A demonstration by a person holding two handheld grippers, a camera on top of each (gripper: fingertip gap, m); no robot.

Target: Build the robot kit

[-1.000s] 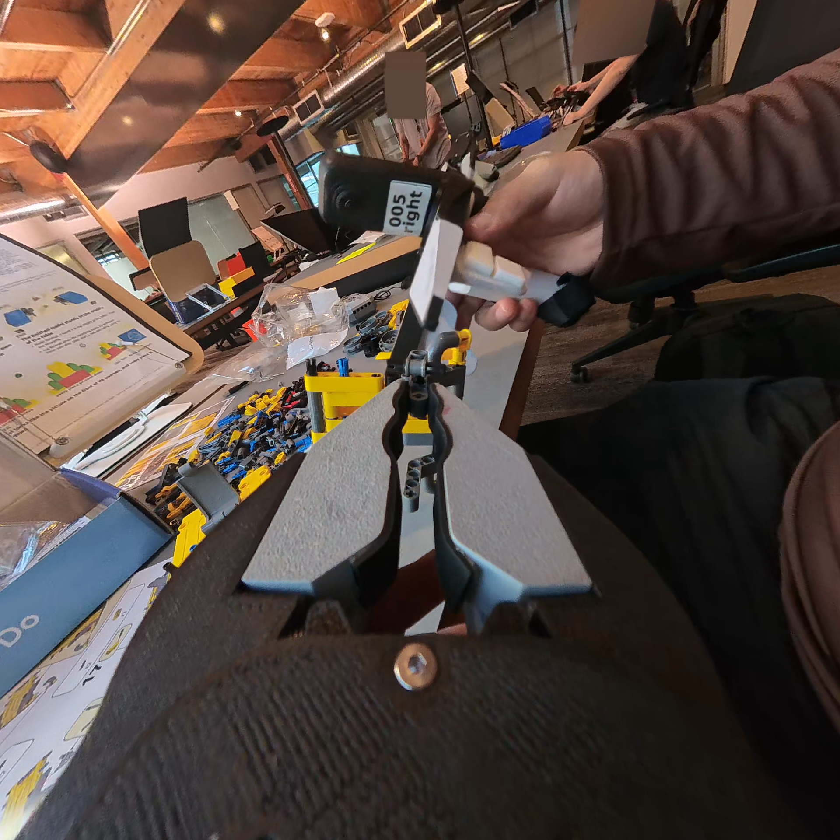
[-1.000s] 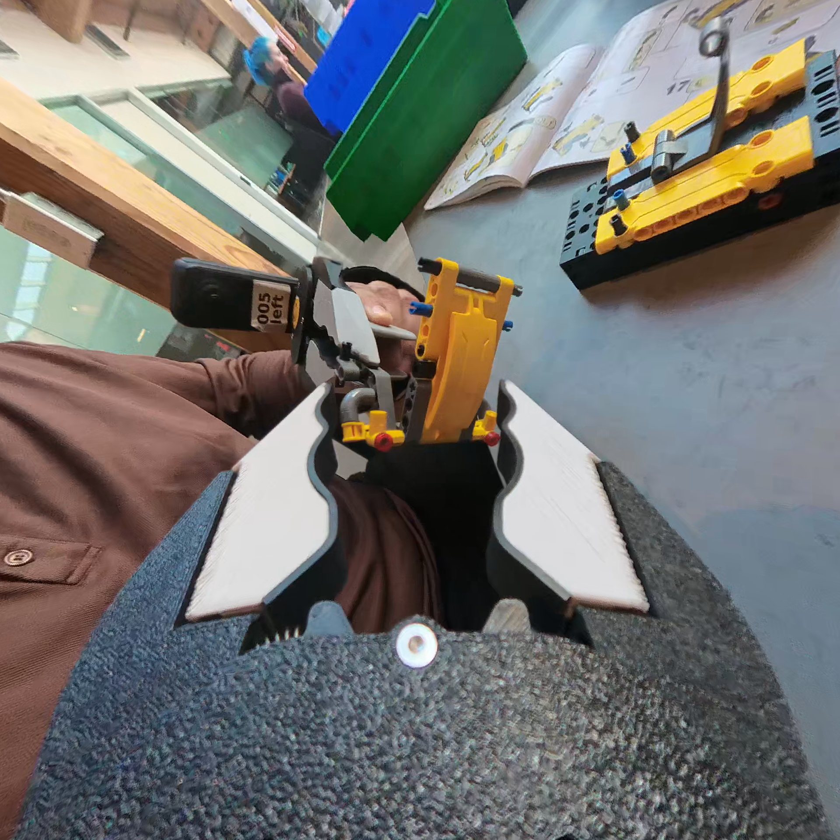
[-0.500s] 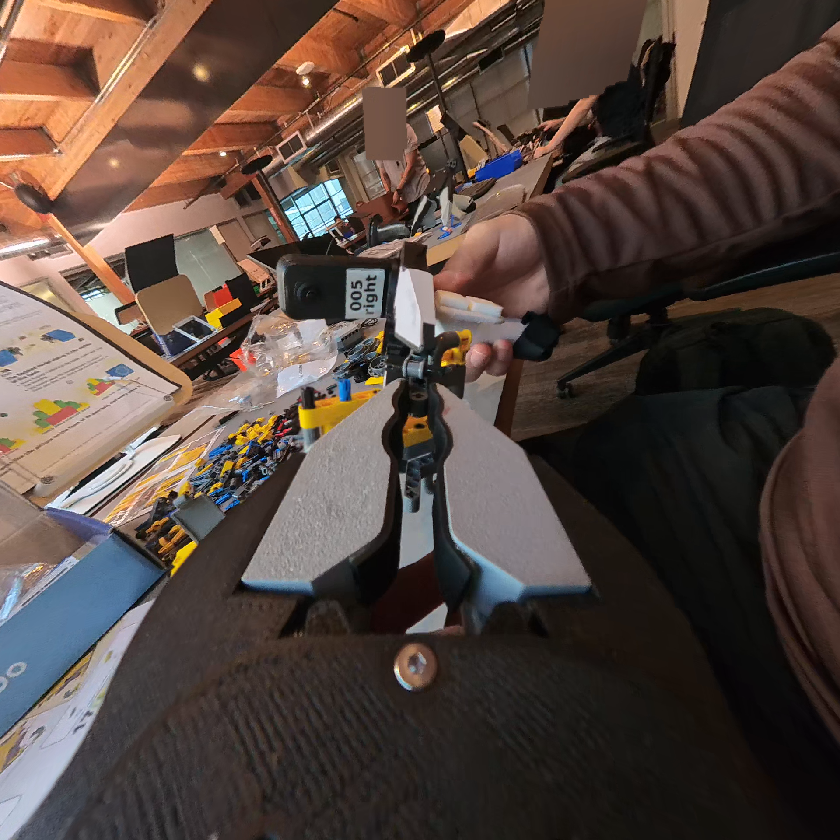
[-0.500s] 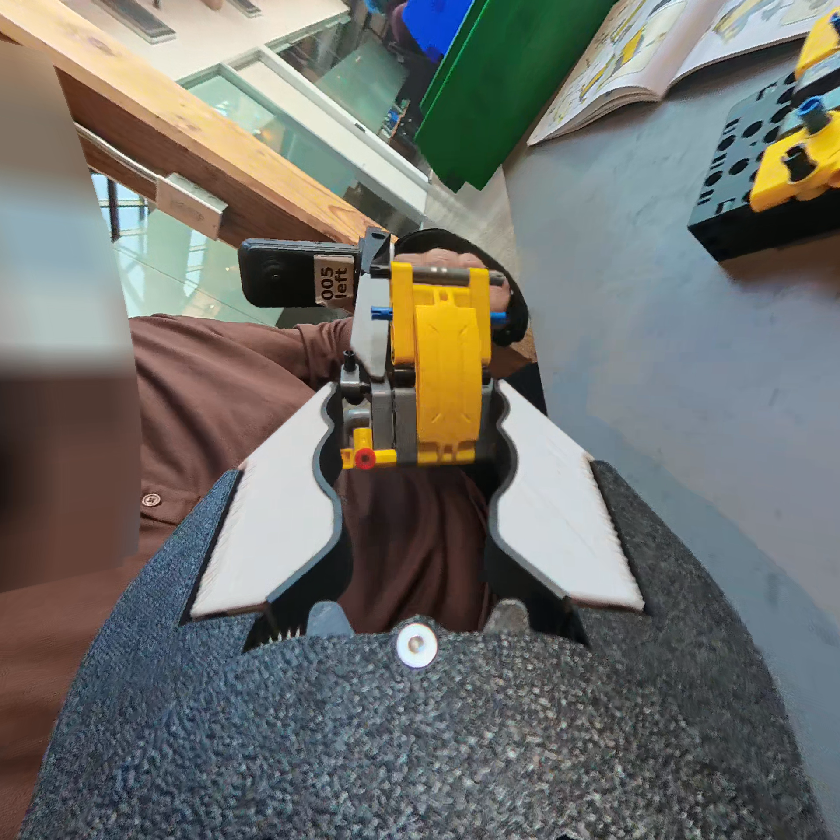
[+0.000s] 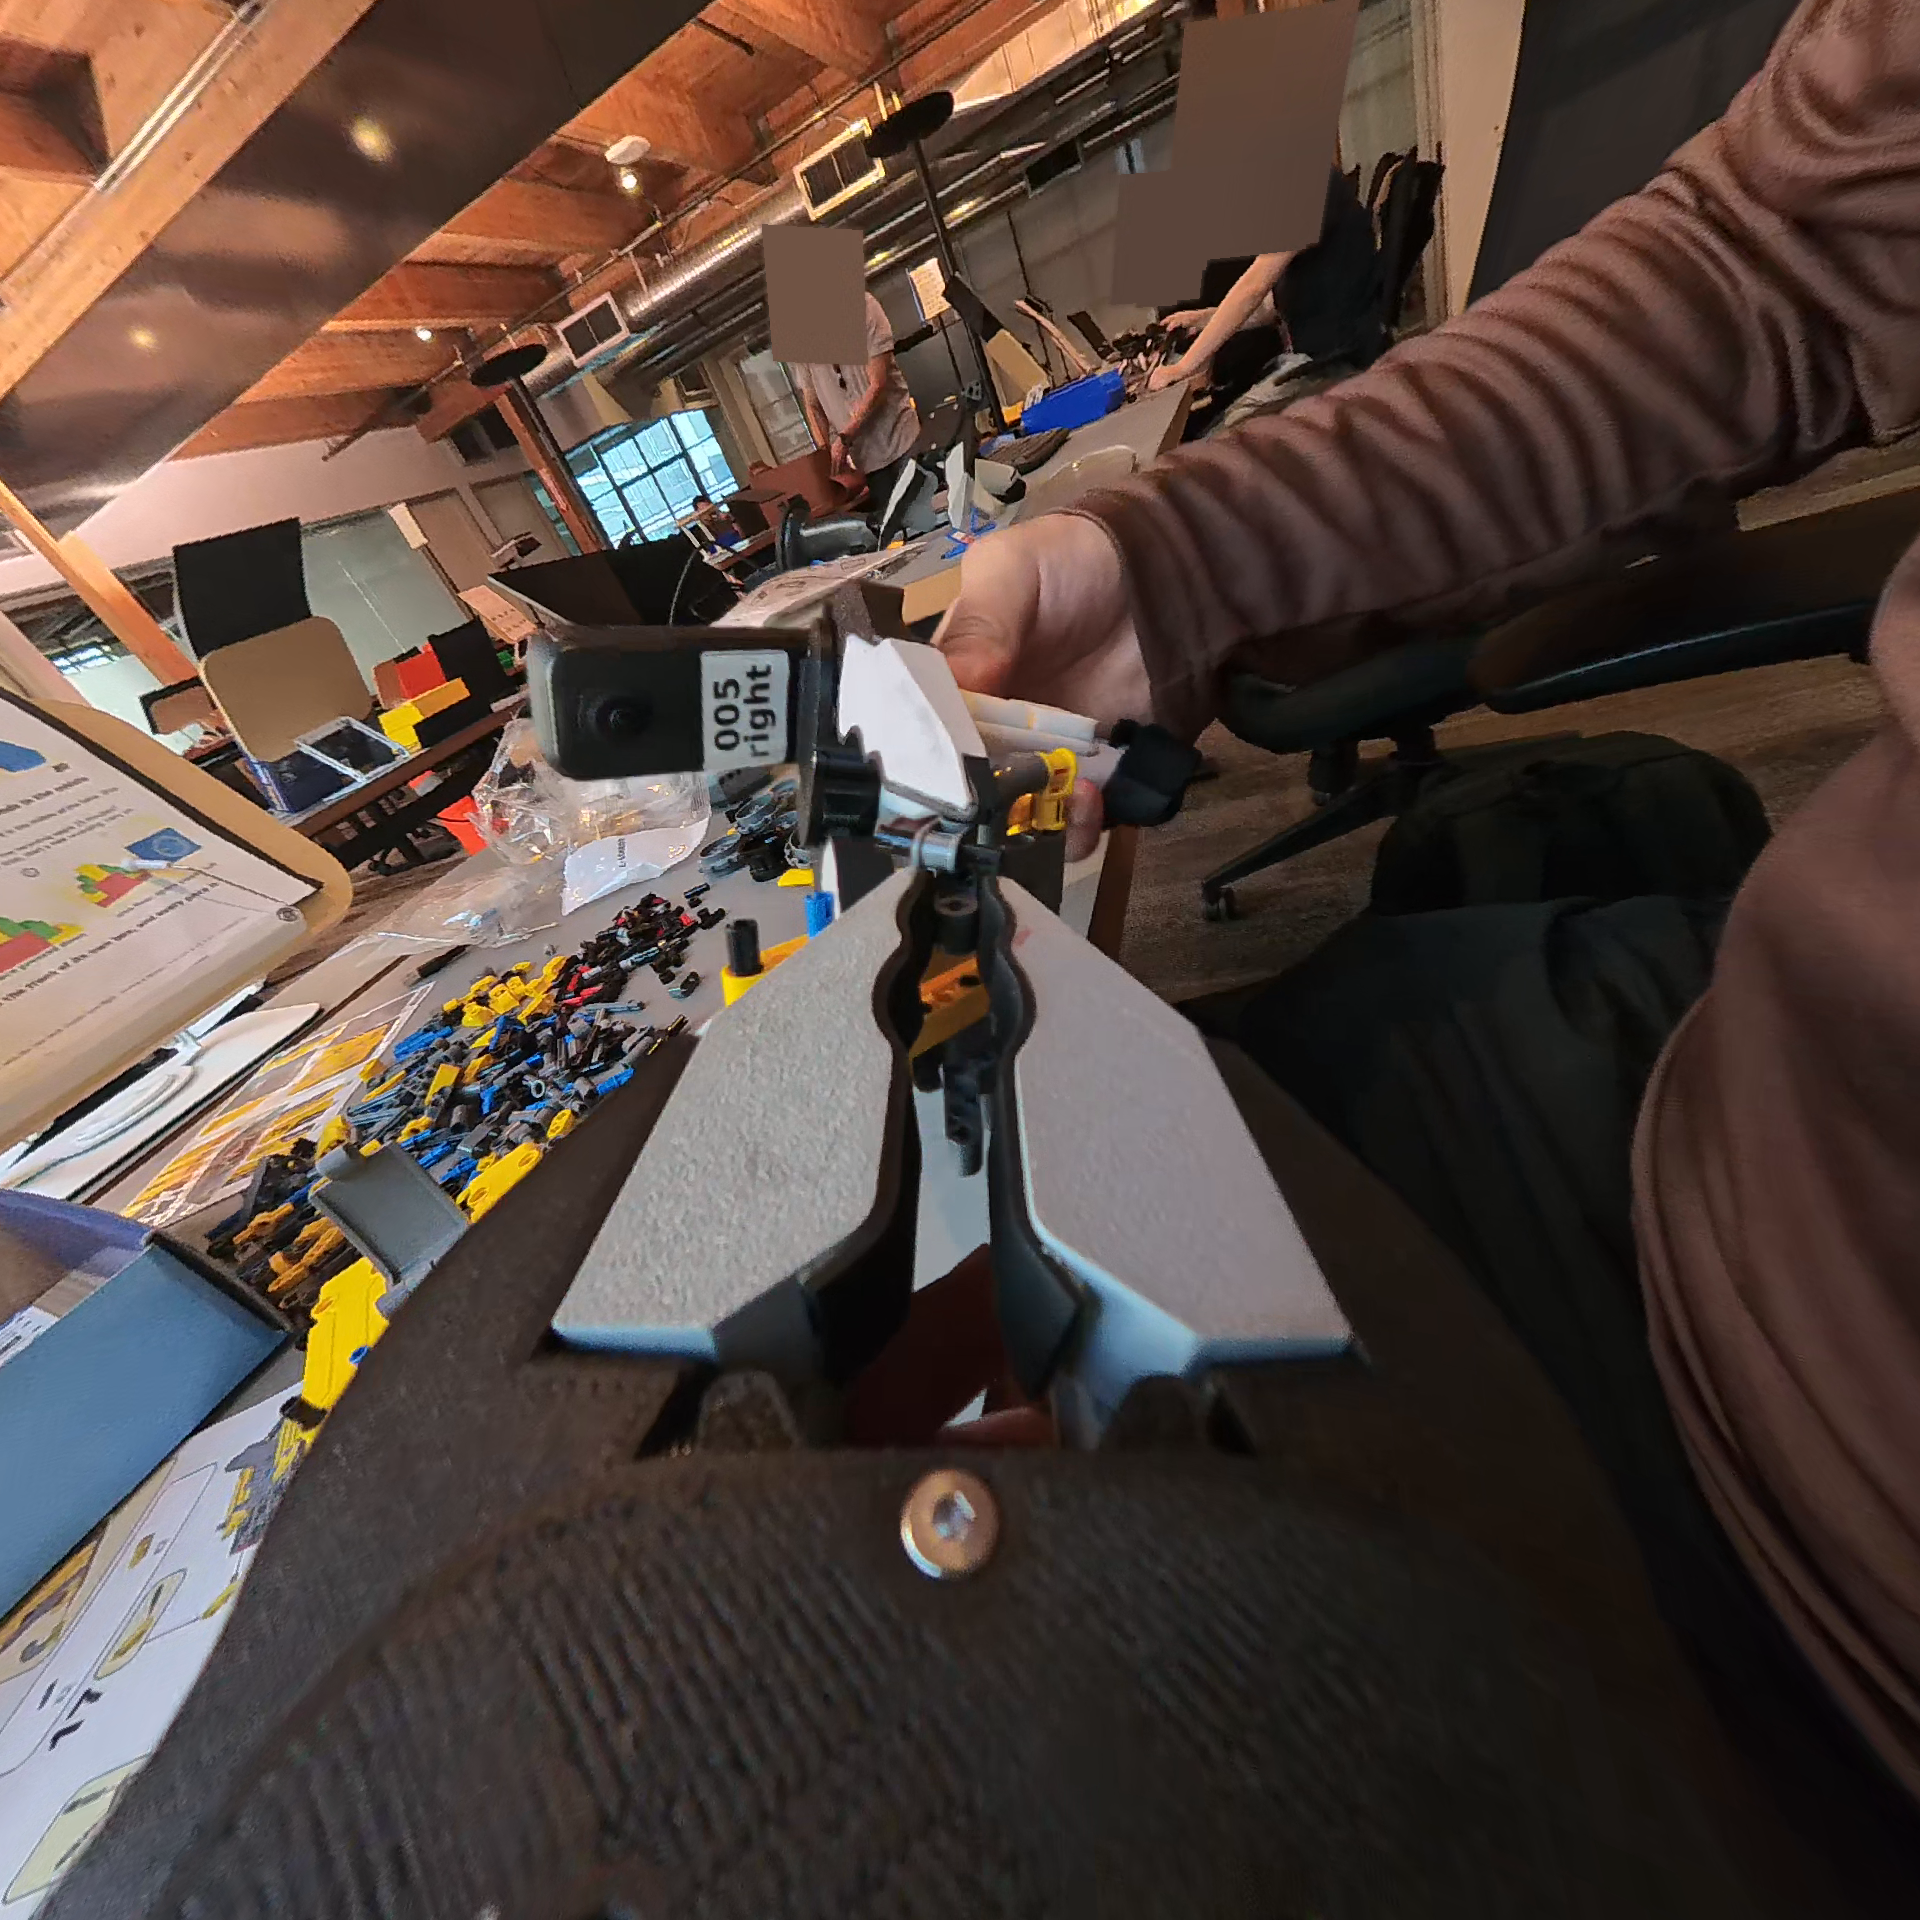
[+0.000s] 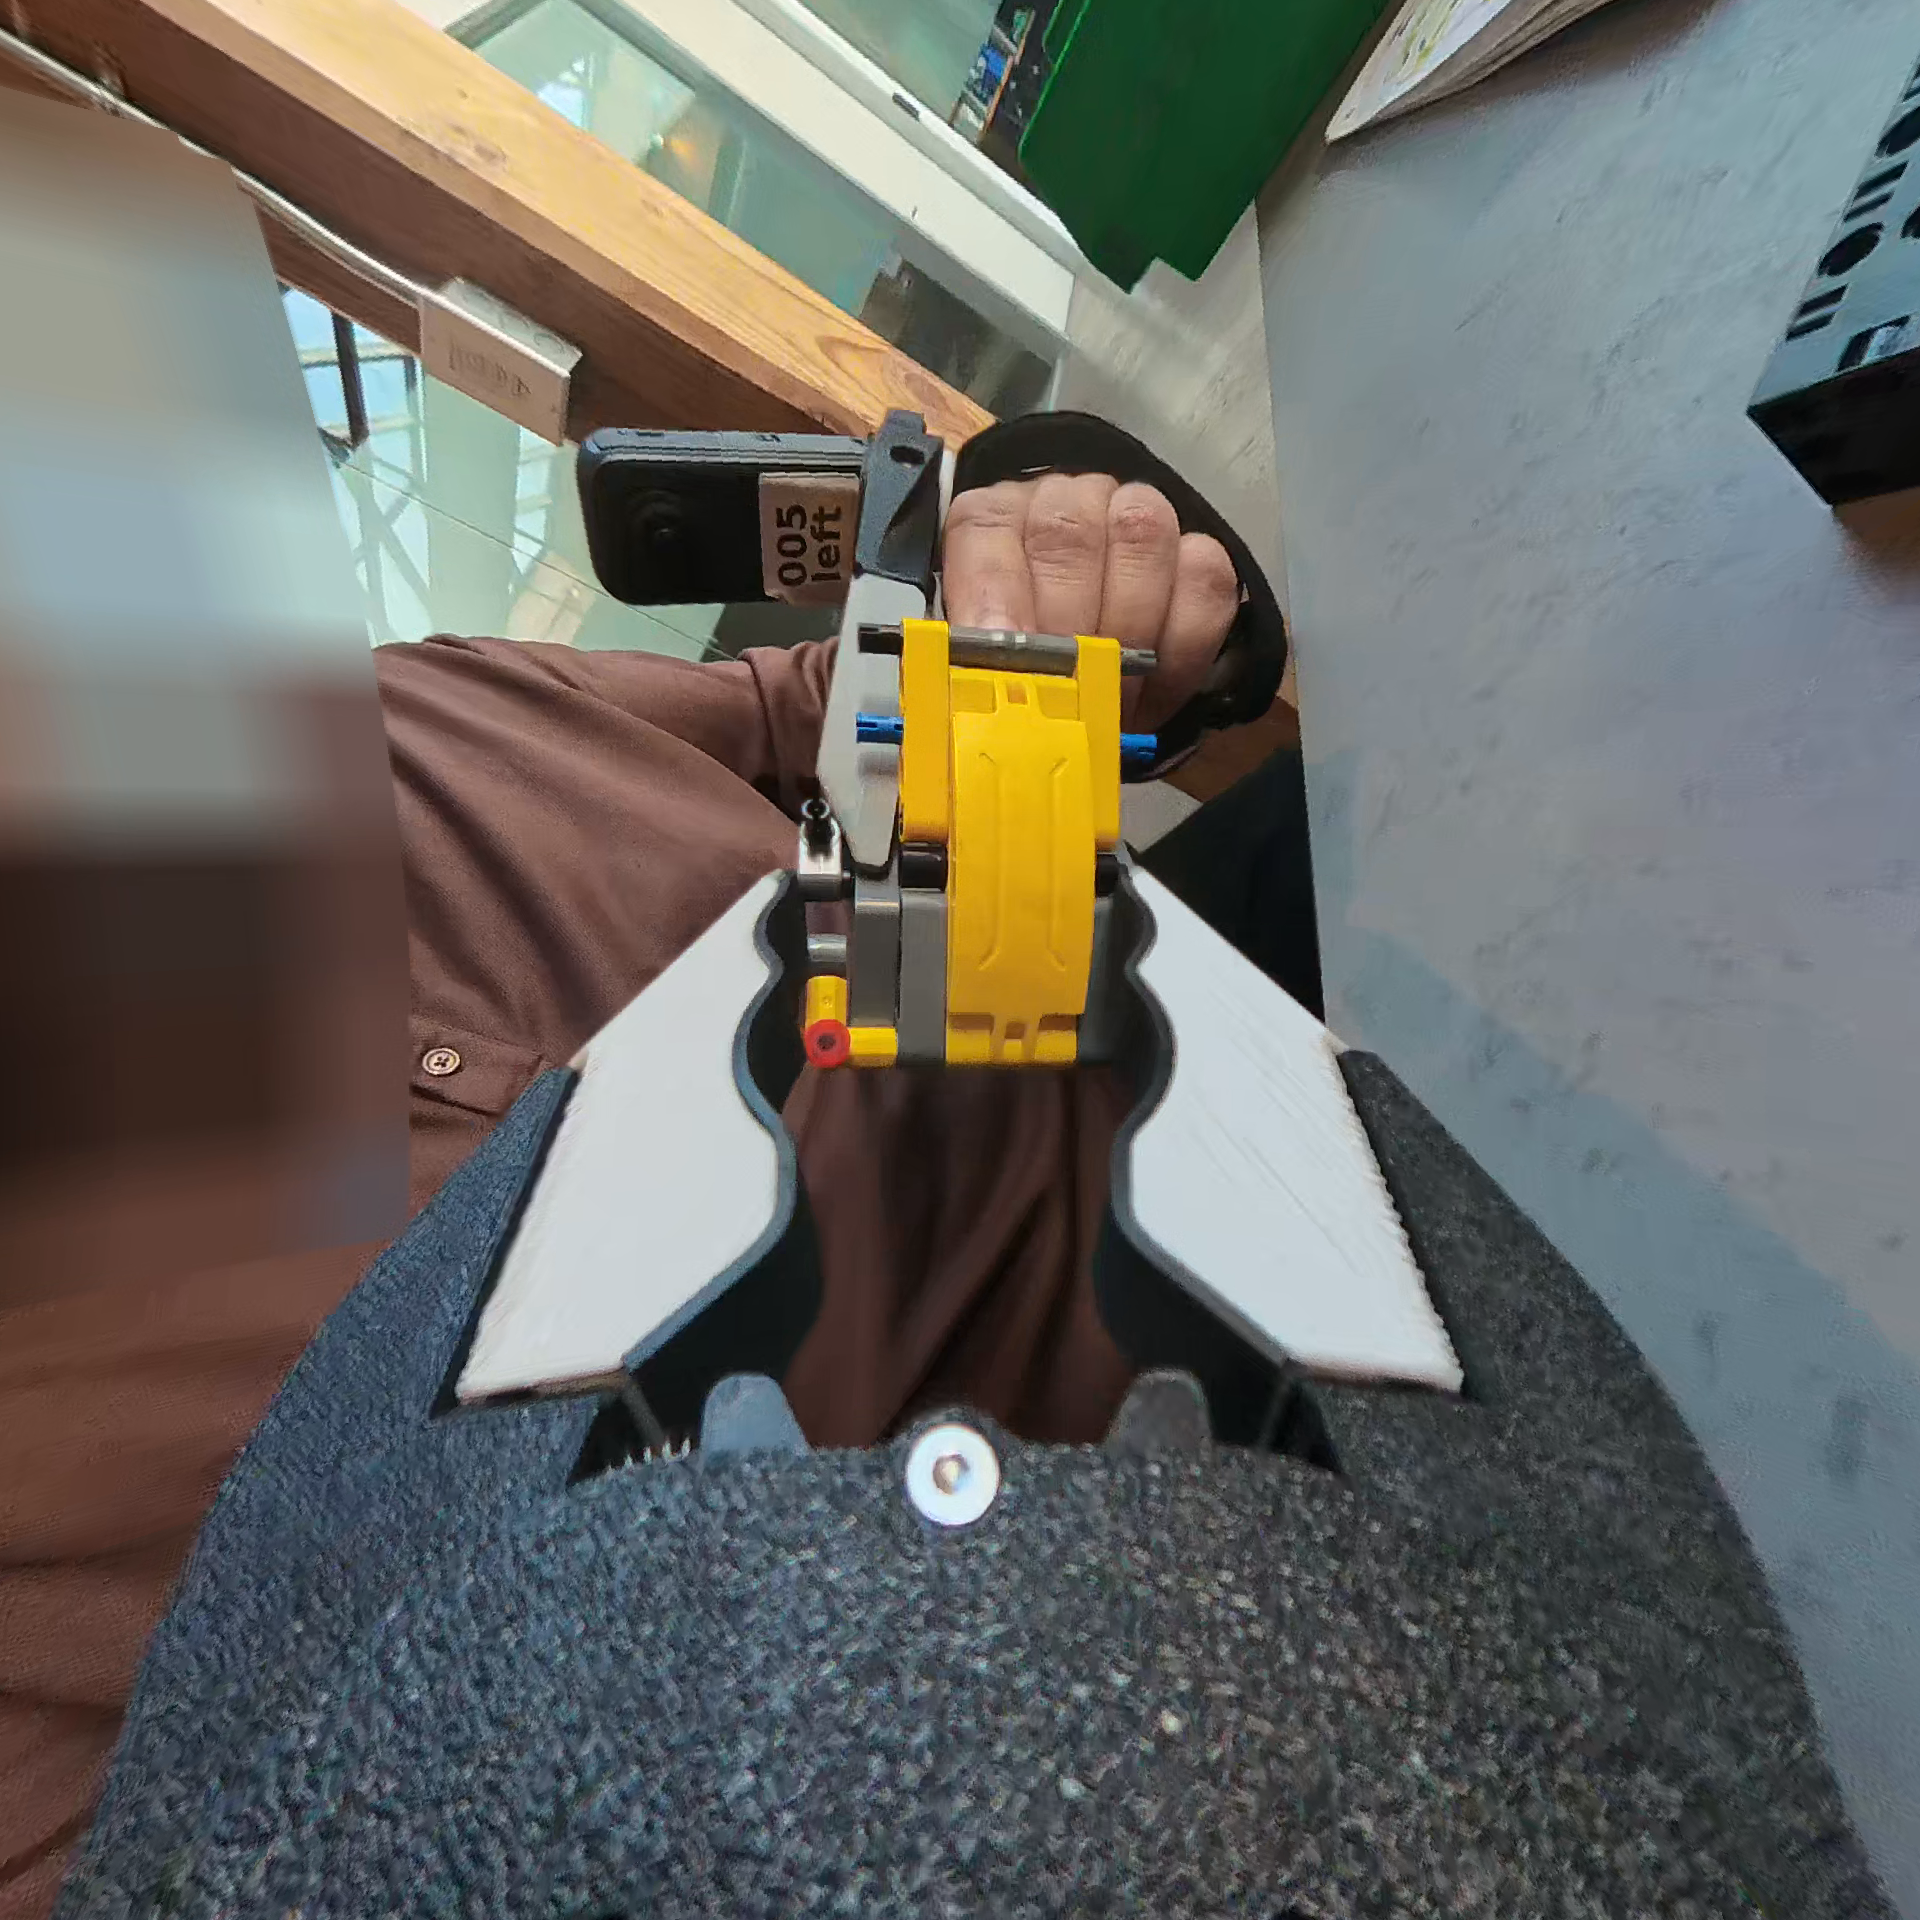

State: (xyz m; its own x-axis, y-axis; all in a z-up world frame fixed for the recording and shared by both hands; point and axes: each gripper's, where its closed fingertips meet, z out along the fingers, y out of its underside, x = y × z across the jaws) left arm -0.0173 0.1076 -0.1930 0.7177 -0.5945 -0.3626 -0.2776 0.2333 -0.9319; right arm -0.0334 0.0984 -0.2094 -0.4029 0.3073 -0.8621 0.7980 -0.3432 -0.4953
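A brick assembly (image 6: 1003, 862) with a curved yellow panel, grey beams, blue pins and a red pin hangs in the air between both grippers. My right gripper (image 6: 961, 904) is shut on its lower sides. My left gripper (image 5: 951, 899) is shut on a thin dark and yellow part of the same assembly (image 5: 948, 997). The right gripper also shows in the left wrist view (image 5: 904, 727), held by a hand (image 5: 1039, 623). The left gripper shows behind the assembly in the right wrist view (image 6: 868, 665). Both are off the table edge, over the person's lap.
A pile of loose small pieces (image 5: 499, 1049) lies on the grey table (image 6: 1558, 727), with a blue box (image 5: 104, 1382), instruction sheets (image 5: 104, 1662), plastic bags (image 5: 592, 800) and a picture board (image 5: 125, 894). A black holed plate (image 6: 1860, 343) and a green bin (image 6: 1174, 125) stand farther off. The tips of both grippers are at nearly the same place.
Both grippers turned with the assembly, so its yellow panel now faces the right camera squarely. The right view swung away from the table; the black and yellow build has nearly left it.
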